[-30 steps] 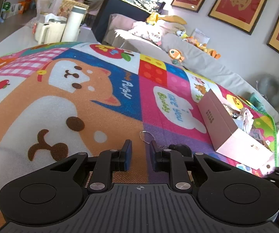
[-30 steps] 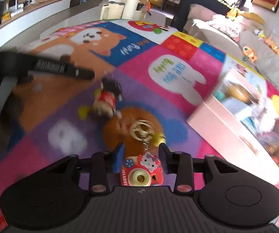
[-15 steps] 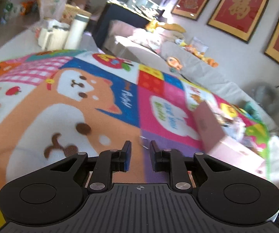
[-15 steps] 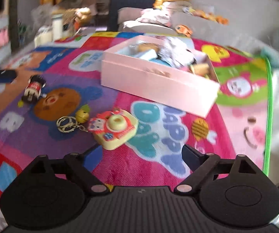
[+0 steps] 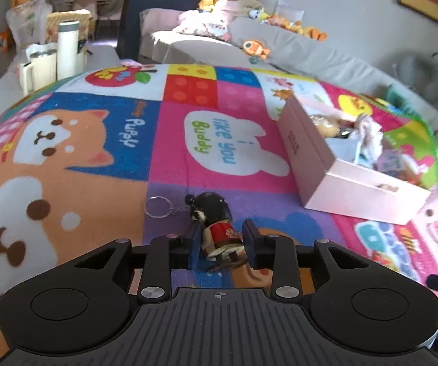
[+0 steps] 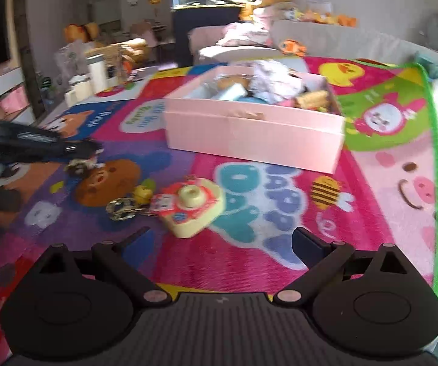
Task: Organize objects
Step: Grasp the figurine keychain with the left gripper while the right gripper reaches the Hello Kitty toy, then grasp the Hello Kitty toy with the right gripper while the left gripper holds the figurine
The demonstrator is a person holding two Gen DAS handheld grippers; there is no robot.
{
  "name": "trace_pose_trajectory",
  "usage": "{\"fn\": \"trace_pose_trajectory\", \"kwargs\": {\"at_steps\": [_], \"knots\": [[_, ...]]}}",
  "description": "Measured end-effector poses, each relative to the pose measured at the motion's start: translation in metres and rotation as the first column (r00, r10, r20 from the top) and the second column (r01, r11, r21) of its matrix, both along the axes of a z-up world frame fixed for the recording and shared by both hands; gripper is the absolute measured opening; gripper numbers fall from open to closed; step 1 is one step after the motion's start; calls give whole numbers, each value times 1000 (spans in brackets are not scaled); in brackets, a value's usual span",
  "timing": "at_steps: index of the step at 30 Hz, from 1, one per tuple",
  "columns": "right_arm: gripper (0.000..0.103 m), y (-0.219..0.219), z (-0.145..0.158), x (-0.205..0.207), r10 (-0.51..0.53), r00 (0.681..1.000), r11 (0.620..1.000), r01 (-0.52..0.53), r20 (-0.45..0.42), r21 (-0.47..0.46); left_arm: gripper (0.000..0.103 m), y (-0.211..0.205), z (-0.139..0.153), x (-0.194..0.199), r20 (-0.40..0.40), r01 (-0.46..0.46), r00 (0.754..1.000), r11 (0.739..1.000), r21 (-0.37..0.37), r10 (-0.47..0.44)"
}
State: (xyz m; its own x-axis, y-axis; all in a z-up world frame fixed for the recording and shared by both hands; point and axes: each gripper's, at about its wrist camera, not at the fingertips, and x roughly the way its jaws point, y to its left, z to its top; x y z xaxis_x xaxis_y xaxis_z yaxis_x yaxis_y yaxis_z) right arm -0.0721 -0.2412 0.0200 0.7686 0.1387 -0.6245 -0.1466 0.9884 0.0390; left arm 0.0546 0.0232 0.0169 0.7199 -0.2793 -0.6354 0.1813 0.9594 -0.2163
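Spread across the floor, a bright patchwork cartoon play mat (image 5: 103, 164). On it, a full, open pale pink cardboard box (image 6: 249, 134). Beside it, a yellow-and-red toy camera keychain (image 6: 190, 209), lying loose before the right gripper (image 6: 219, 242), jaws just spread wide, nothing between. Between the left gripper (image 5: 220, 241)'s narrow, just-opening jaws, a small black-haired doll keychain in red (image 5: 216, 225), on the mat.

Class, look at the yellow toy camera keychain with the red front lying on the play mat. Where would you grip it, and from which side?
Grip the yellow toy camera keychain across its boxy body, one pad on each flat side wall, coming from the near side where the open right gripper sits. It lies flat, lens up, so the sides are free. Avoid the metal ring and chain: thin and loose.
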Motion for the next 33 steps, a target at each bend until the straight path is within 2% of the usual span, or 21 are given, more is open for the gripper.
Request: {"fn": "trace_pose_trajectory", "kwargs": {"at_steps": [4,8,10,12,16,17,19,21,24,26,30,32,33], "knots": [[97,15,5,8,108,993,991,-104,43,-88,34,-9,-6,10,18,22,1000,998,55,-23],[91,19,9,27,131,991,985,-130,0,-110,34,-5,-7,16,18,29,999,999,39,-30],[91,18,10,29,131,991,988,-132,-23,-76,34,-4,-7,14,25,43,999,998,48,-44],[91,21,9,26,160,986,987,-161,-47,-3,34,-5,-7,11,34,54,998,996,65,-56],[89,42,4,19,288,956,955,-281,-64,94,34,-4,-6,11,24,64,998,996,67,-66],[89,47,6,15,329,943,941,-323,-55,105,34,-3,-6,11,20,66,997,995,68,-68],[89,54,12,7,370,929,927,-368,-11,65,34,-1,-6,9,20,68,997,995,72,-70],[89,56,18,4,348,937,938,-347,25,-13,34,0,-6,8,23,68,997,995,69,-70],[89,51,17,14,251,968,964,-247,26,-95,34,1,-7,8,24,66,997,996,64,-67],[89,44,11,26,225,974,969,-224,-1,-102,34,1,-7,8,24,67,997,996,62,-68],[86,33,-3,54,198,978,978,-202,-71,-47,34,2,-7,8,25,63,998,997,53,-65],[76,31,-1,59,198,977,980,-198,-80,5,34,2,-7,8,27,63,998,997,53,-65],[64,33,1,59,204,976,979,-204,-79,13,34,2,-7,8,27,63,998,997,54,-65]]}}
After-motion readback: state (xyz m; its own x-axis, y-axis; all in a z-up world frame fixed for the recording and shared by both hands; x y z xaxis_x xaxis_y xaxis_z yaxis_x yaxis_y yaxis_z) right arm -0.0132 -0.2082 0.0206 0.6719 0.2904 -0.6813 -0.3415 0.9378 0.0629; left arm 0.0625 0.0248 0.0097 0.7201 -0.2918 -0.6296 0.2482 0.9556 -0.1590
